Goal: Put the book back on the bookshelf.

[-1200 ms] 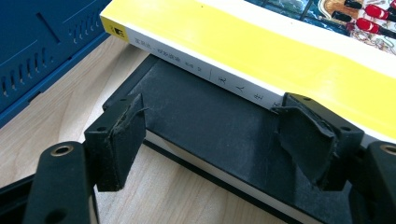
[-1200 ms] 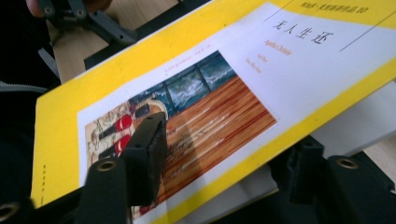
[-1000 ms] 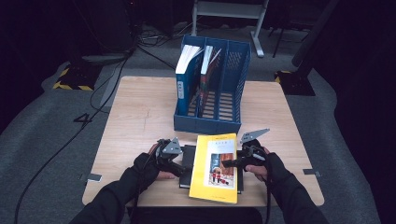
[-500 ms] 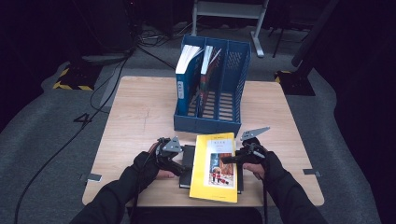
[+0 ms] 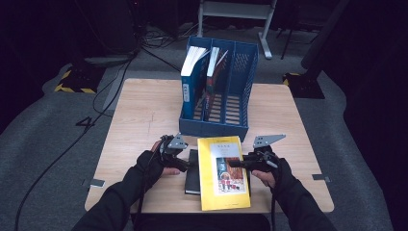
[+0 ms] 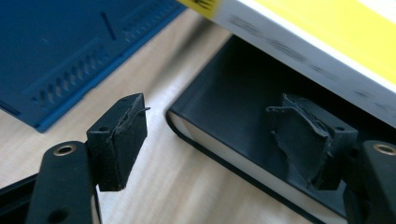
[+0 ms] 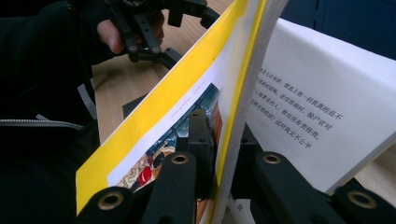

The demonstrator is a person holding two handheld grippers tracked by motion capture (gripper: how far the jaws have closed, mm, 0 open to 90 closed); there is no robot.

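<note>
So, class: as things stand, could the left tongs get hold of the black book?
Probably yes. The left tongs stand open right at the black book's bare corner; the yellow book covers only its far side.

Both black-sleeved forearms reached in from the near edge. The left two-jaw black gripper [image 5: 185, 164] lay low and level, its jaws spread wide apart. The right two-jaw black gripper [image 5: 233, 163] had just been closing, its frayed pads [image 7: 204, 135] pinching a thin sheet between them.
</note>
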